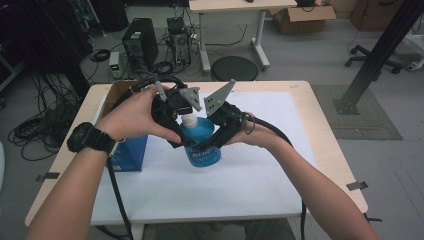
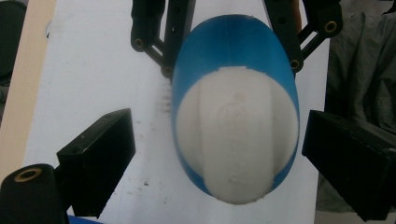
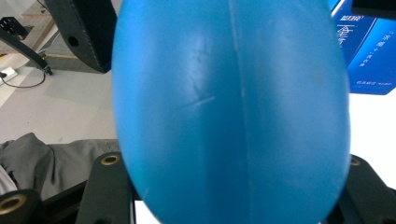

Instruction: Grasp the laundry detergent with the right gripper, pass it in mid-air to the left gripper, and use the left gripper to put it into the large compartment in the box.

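Observation:
A blue oval bottle (image 1: 204,147) with a white cap (image 1: 188,120) is held up over the white mat (image 1: 240,185). My right gripper (image 1: 214,142) is shut on the bottle's blue body (image 3: 233,107), its jaws pressed on either side low in the right gripper view. My left gripper (image 1: 182,131) sits around the top of the bottle. In the left gripper view its two black jaws flank the white cap (image 2: 236,140): there is a clear gap on the left and a thin one on the right, so it is open.
A blue carton (image 1: 128,152) stands at the table's left with a brown cardboard box (image 1: 117,90) behind it. The mat covers most of the wooden table (image 1: 325,145). On the floor beyond are a computer tower (image 1: 140,42), cables and a round stool (image 1: 234,67).

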`<act>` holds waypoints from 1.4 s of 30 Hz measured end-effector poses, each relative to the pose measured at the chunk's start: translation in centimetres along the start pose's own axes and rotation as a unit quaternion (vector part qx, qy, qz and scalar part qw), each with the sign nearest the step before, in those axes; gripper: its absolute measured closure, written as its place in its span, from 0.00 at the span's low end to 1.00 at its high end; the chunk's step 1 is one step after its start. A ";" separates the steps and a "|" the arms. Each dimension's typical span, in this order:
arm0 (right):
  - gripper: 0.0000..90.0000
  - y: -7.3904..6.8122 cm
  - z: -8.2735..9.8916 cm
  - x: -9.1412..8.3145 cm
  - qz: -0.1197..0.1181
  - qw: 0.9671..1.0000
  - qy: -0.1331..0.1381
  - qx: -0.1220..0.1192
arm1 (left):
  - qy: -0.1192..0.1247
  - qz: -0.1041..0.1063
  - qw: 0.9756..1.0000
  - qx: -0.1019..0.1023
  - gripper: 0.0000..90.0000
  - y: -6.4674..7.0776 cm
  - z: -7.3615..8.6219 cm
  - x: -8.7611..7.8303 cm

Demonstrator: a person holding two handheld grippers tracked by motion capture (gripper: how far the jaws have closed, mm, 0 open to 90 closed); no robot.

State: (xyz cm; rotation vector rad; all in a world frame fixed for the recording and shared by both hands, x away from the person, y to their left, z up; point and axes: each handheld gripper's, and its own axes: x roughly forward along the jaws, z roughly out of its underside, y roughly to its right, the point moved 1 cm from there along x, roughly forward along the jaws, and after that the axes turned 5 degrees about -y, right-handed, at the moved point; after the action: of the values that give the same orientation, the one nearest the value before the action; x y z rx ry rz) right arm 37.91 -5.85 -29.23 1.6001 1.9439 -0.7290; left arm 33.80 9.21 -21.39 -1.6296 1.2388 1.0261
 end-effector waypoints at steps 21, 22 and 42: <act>0.47 -0.1 0.2 0.0 0.003 1.000 0.005 -0.001 | -0.013 0.003 1.000 -0.006 0.21 -0.1 -0.4 0.1; 0.47 -0.1 0.2 0.0 0.003 1.000 0.005 -0.001 | -0.014 0.003 1.000 -0.007 0.22 0.0 -0.5 0.1; 0.47 -0.3 0.0 0.0 0.006 1.000 -0.001 -0.005 | -0.037 0.008 0.999 -0.010 0.31 0.0 -1.2 0.4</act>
State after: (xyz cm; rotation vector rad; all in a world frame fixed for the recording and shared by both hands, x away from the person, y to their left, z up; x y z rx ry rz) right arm 37.64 -5.90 -29.27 1.6035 1.9323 -0.7152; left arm 34.00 7.96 -21.35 -1.5849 1.1992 1.1019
